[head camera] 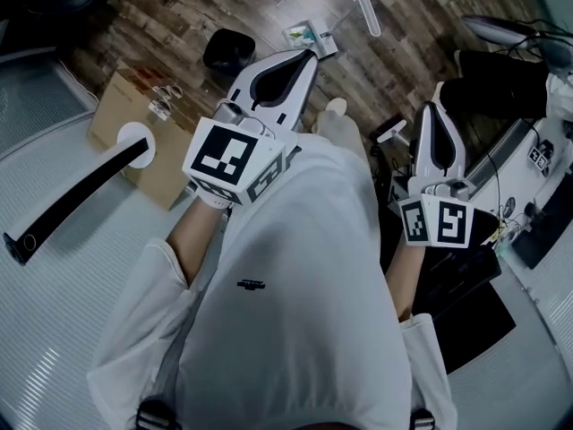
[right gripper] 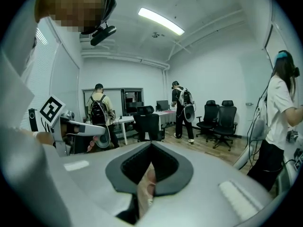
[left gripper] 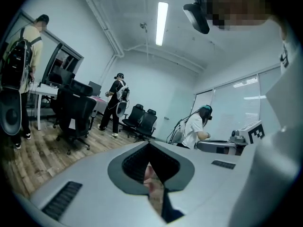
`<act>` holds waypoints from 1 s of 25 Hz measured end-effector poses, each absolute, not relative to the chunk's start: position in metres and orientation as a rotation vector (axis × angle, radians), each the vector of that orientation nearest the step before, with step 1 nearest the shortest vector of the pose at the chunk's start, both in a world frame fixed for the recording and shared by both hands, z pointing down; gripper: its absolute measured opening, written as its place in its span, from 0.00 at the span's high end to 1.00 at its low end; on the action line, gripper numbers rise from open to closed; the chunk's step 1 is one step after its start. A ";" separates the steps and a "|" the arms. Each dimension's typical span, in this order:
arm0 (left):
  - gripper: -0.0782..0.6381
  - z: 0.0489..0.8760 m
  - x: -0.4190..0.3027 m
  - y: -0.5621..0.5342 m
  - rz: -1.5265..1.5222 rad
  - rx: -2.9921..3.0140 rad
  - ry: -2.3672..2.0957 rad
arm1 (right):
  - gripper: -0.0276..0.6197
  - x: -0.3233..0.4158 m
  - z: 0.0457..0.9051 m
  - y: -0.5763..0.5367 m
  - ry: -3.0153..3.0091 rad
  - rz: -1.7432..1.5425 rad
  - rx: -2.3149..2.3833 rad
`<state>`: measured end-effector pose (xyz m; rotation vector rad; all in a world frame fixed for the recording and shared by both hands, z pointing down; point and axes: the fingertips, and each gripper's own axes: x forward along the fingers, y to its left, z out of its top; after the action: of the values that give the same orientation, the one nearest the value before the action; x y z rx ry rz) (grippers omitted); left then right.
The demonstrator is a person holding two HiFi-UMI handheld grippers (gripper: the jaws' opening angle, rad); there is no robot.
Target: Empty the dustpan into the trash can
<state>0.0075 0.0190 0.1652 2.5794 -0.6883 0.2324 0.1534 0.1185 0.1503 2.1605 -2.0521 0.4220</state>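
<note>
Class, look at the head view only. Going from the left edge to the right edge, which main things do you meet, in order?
long black bar → cardboard box → left hand-held gripper → right hand-held gripper

No words or numbers legible. Dark mark (head camera: 252, 284) on white shirt (head camera: 304, 240), near centre: too small to read. Left cube (head camera: 235, 161) at 10 o'clock and right cube (head camera: 436, 221) at 3 o'clock: square patterns only.
</note>
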 end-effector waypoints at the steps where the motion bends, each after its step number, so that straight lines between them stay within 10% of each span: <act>1: 0.88 0.166 0.007 0.017 0.243 2.582 -0.701 | 0.94 0.155 0.151 0.114 -2.062 0.423 2.153; 25: 0.88 0.205 0.075 0.008 0.399 2.506 -0.737 | 0.94 0.201 0.203 0.059 -2.185 0.559 2.014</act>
<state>0.0749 0.0077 0.2055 2.5064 -0.7371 0.3993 0.2013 0.0587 0.2031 2.0137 -2.1849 0.5586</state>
